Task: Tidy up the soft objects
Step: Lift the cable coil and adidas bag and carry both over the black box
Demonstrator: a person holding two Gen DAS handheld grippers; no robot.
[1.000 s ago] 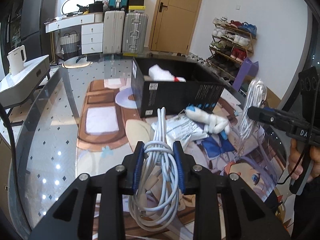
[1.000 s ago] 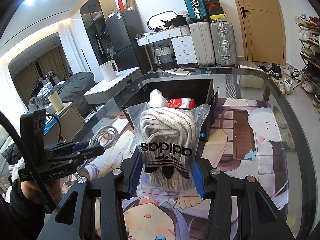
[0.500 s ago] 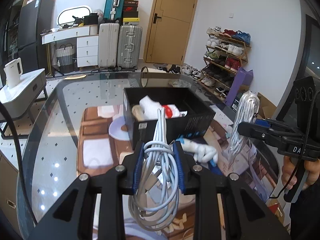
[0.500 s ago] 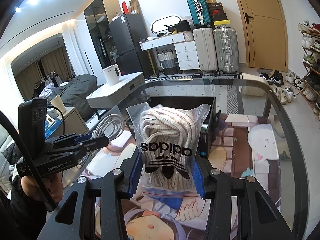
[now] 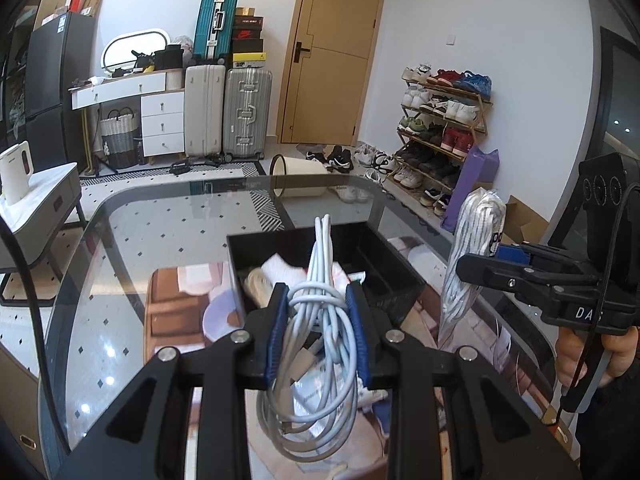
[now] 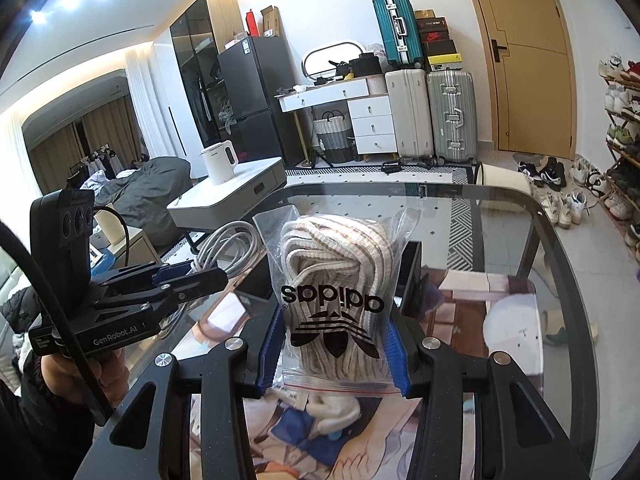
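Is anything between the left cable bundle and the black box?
Nothing visible. The cable bundle, clamped in the left gripper, hangs just before the open box. Socks already lie in its left part; the right compartments look free.

I am looking into a home, in a room where people live. Far away I see a brown door (image 5: 334, 52), and beside it on the left stand tall suitcases (image 5: 247, 114) with shoe boxes (image 5: 248, 36) piled on top. On the right wall a rack (image 5: 440, 120) is full of shoes, and more shoes (image 5: 352, 160) lie on the floor. On the left I see a white desk with drawers (image 6: 360, 116), a dark fridge (image 6: 256, 96), a white kettle (image 6: 218, 162) and curtains (image 6: 80, 140). Near me is a glass table (image 5: 160, 232).
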